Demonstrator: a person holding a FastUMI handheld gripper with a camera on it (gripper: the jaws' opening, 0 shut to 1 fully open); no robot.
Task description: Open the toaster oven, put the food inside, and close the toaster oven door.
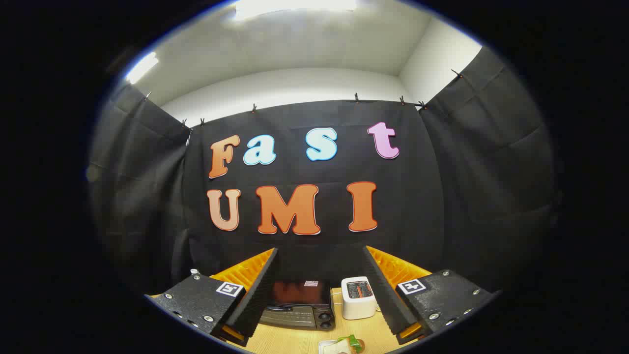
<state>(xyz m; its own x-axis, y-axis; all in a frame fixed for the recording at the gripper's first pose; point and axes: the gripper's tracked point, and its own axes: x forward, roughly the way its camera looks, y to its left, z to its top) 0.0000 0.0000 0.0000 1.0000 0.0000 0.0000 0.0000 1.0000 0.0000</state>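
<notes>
The tongs (322, 290) are held wide apart, high above the bench (366, 328), and nothing is gripped between the two fingers (255, 295); a square printed marker (229, 288) is fixed on top of each finger block. Nearest, low down in the gap between the fingers, a white plate (328, 347) is seen at the front of the bench, and on it the food (350, 343) is laid: something pale with a green leaf and a brownish piece, the details being too small to be made out. Further on, the pale wood-grain surface of the bench is left bare between the plate and the appliances. Beyond that, the toaster oven (300, 305) is set on the bench, partly hidden behind the left finger; it is a dark box with a reddish sheen on its top, its door (287, 314) is shut with the handle across the front, and two round knobs (324, 320) are stacked at its right end. Just beside it on the right, apart from it by a narrow gap, a white pop-up toaster (359, 297) is placed upright. Behind both, the booth is closed off by black cloth pinned up with small clips (356, 97), above which a white wall and a lit ceiling are seen.
</notes>
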